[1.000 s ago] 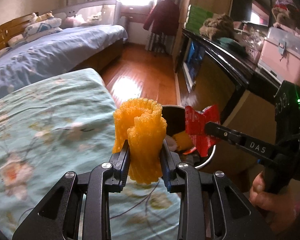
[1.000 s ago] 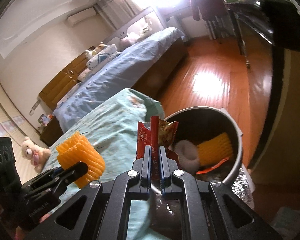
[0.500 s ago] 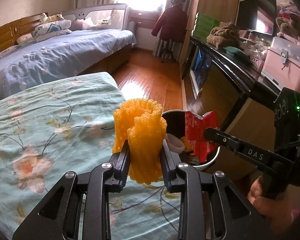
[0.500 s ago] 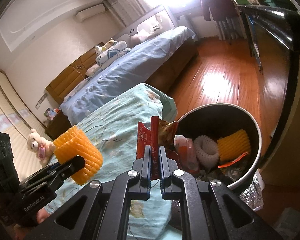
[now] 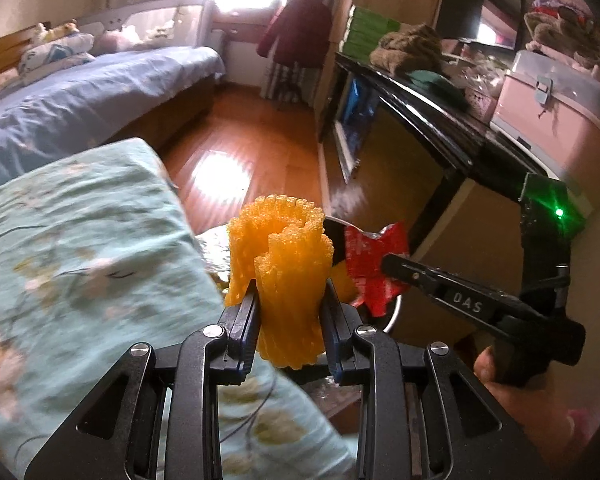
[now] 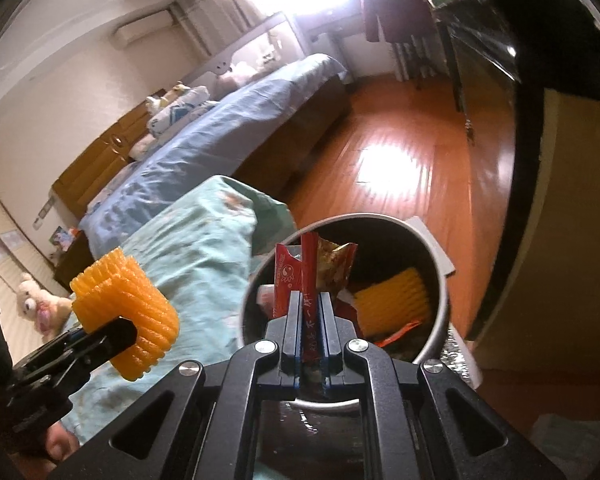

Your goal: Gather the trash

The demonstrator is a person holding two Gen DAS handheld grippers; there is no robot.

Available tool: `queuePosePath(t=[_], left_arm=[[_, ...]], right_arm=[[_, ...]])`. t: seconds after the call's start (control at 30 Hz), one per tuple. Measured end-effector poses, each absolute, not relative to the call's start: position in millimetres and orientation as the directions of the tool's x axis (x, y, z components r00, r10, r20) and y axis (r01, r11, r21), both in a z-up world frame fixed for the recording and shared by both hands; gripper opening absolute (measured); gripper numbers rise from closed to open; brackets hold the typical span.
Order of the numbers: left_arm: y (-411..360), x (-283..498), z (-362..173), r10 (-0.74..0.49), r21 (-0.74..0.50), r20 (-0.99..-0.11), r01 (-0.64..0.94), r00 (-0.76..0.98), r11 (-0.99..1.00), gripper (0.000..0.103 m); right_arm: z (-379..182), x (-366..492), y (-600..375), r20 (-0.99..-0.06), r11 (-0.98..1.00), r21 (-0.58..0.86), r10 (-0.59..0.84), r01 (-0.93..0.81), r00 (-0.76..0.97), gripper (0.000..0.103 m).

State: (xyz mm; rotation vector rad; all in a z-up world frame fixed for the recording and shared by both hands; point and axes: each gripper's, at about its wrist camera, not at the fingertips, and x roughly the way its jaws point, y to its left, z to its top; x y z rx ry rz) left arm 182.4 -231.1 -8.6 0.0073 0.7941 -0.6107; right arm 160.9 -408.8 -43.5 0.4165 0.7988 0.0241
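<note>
My left gripper is shut on a rolled orange foam fruit net, held upright at the corner of the bed; that net also shows at the left of the right wrist view. My right gripper is shut on a flat red snack wrapper, right over the round metal trash bin. From the left wrist view the wrapper hangs just right of the net, with the bin rim mostly hidden behind both. Inside the bin lie another orange foam net and other scraps.
A bed with a teal floral cover fills the left. A second bed with a blue quilt stands beyond. A dark glossy cabinet with a pink box runs along the right. Bare wooden floor lies between.
Both grippers have shifted sideways toward the bin with their loads; the bin now sits directly under the red wrapper. Neither grip has changed.
</note>
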Motion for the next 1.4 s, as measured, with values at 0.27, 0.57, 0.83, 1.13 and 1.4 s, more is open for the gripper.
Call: queuePosePath(t=[0.27, 0.57, 0.83, 1.13, 1.4], left_arm=[[-248.9, 197.2, -24.4, -0.510, -0.231, -0.705, 0.520, 0.493, 0.822, 0.058], [-215.9, 182.2, -19.7, -0.505, -0.254, -0.668, 0.471, 0.546, 0.845, 0.066], [-164.0, 143.3, 4.8, -0.413, -0.178, -0.589, 0.386, 0.695, 0.905, 0.076], [-104.8, 88.2, 39.0, -0.218, -0.050, -0.415, 0.217, 0.883, 0.975, 0.102], [-85.6, 64.1, 47.5, -0.118, 0.034, -0.314, 0.135, 0.942, 0.990, 0.103]], right_arm=[[-58.5, 172.7, -426.6, -0.717, 0.911, 0.373, 0.161, 0.178, 0.678, 0.041], [-45.2, 158.9, -420.3, -0.681, 0.898, 0.411, 0.187, 0.158, 0.708, 0.056], [4.4, 131.8, -372.7, -0.578, 0.926, 0.375, 0.205, 0.035, 0.790, 0.082], [46.0, 88.1, -311.5, -0.387, 0.972, 0.224, 0.155, -0.071, 0.909, 0.103], [38.6, 83.9, -279.5, -0.347, 0.987, 0.128, 0.137, -0.098, 0.928, 0.103]])
